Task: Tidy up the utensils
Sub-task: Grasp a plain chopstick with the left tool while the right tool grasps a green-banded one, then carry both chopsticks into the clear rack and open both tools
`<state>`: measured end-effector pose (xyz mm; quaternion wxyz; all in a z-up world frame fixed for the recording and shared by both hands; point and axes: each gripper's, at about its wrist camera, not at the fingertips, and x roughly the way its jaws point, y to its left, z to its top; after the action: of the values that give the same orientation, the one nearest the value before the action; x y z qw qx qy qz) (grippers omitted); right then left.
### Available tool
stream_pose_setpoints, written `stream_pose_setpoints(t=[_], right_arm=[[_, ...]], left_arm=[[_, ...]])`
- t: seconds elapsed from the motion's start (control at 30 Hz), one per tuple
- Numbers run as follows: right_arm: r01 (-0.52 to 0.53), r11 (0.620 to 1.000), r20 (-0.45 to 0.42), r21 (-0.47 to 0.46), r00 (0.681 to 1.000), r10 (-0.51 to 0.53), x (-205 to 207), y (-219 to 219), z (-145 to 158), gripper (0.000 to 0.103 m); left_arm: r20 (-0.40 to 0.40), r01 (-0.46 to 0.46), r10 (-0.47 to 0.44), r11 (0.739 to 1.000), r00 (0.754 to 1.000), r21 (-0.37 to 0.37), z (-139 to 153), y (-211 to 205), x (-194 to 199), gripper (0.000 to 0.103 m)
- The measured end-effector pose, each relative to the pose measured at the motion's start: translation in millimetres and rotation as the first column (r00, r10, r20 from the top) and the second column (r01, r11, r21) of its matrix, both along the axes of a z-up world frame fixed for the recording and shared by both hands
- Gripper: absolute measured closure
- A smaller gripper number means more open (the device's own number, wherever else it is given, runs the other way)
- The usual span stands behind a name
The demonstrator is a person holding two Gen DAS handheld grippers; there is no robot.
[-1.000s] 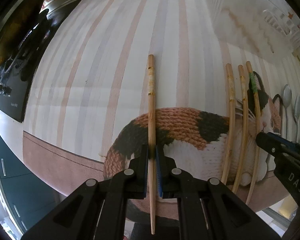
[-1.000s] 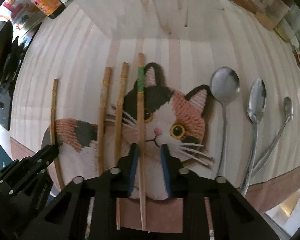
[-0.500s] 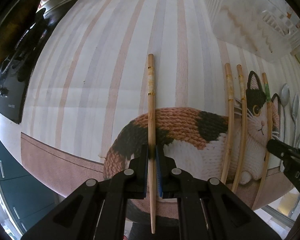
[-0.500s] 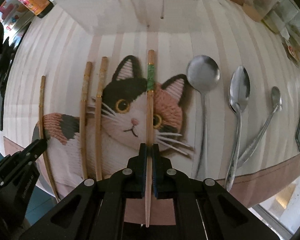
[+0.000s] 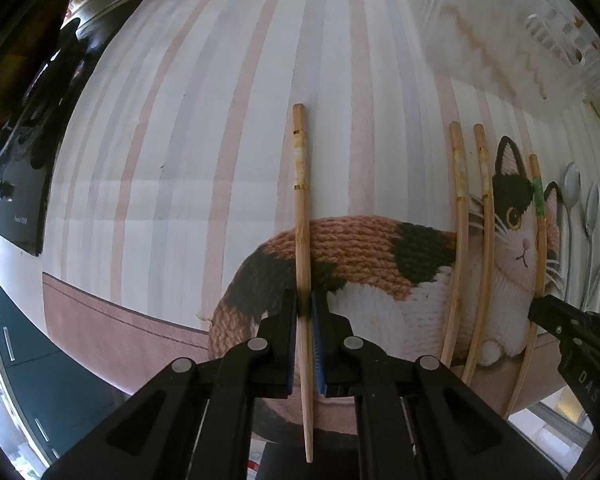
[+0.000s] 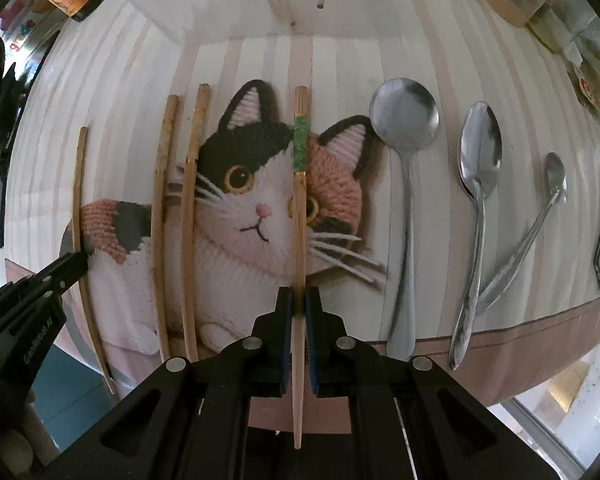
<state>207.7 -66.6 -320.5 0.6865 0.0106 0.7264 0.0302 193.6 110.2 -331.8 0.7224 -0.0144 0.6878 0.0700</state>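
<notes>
Left wrist view shows the left gripper [image 5: 305, 312] clamped on a plain bamboo chopstick [image 5: 302, 216], which runs straight toward 12 o'clock over the cat-print mat [image 5: 180, 120]; its lower end projects back between the gripper's arms. Whether the stick is lifted or rests on the mat cannot be told. At 3 o'clock lie two paired chopsticks [image 5: 470, 240], close together, and beyond them the green-banded chopstick [image 5: 538, 240] with the right gripper [image 5: 540, 312] at its lower part. Right wrist view confirms this: the right gripper [image 6: 299, 304] is closed on the green-banded chopstick [image 6: 300, 208], which crosses the printed cat's face. To its 9 o'clock sit the paired chopsticks [image 6: 176, 220], then the plain chopstick [image 6: 80, 220] with the left gripper [image 6: 76, 260] on it. To its 3 o'clock are three metal spoons [image 6: 404, 120]; the handles of the two right-hand spoons cross. The step in hand appears to be sorting chopsticks into matching groups. To do it well, keep each stick parallel to the pair while translating it sideways, and keep the grip firm, since a thin round stick may roll or pivot. Set the heads level with the neighbours' heads before releasing. Move the green-banded stick clear of the nearest spoon's handle to avoid knocking it.
</notes>
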Motion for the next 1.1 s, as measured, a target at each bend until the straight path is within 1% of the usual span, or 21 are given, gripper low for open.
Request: stream_pose_setpoints(t=[0.13,0.23,0.37,0.5,0.6,0.73,0.87,0.97,1.1], right_arm=[[0.010,1.000,-0.014,-0.014,1.000,-0.010,-4,-1,0,0.095],[-0.003,0.999,-0.012,-0.034,1.000,0.003,-2,-4,-3,0.095],[-0.016,0.998,0.004,-0.053,1.000,0.016,2,4,-3,0.095],[0.001,0.999,0.030,-0.047,1.000,0.000,-6,8,-2,0.096],[0.014,1.000,0.038,-0.023,0.999,-0.013,-12,3,4,0.096],[0.010,1.000,0.083,0.013,0.996,-0.011,-18,-2,29,0.096],[0.013,0.998,0.144,0.061,0.989,-0.022,-20,-9,62,0.096],[0.013,0.995,0.197,0.103,0.980,-0.034,-18,-16,91,0.096],[0.005,0.987,0.274,0.162,0.960,-0.050,-10,-29,134,0.096]], left_arm=[[-0.006,0.010,-0.010,1.000,1.000,0.008,-1,-2,2,0.098],[-0.005,0.016,-0.016,1.000,1.000,0.012,-1,-4,3,0.098],[0.001,0.031,-0.031,0.999,1.000,0.025,-1,-8,3,0.098],[0.010,0.037,-0.038,0.999,0.999,0.038,-1,-14,-1,0.098],[0.031,0.031,-0.033,0.999,0.999,0.042,7,-16,-8,0.098],[0.074,0.027,-0.031,0.999,0.997,0.046,30,-18,-14,0.098],[0.141,0.020,-0.026,0.999,0.990,0.048,64,-24,-18,0.098],[0.196,0.016,-0.023,0.999,0.980,0.038,95,-31,-19,0.098],[0.287,0.018,-0.015,1.000,0.958,-0.010,148,-36,-12,0.098]])
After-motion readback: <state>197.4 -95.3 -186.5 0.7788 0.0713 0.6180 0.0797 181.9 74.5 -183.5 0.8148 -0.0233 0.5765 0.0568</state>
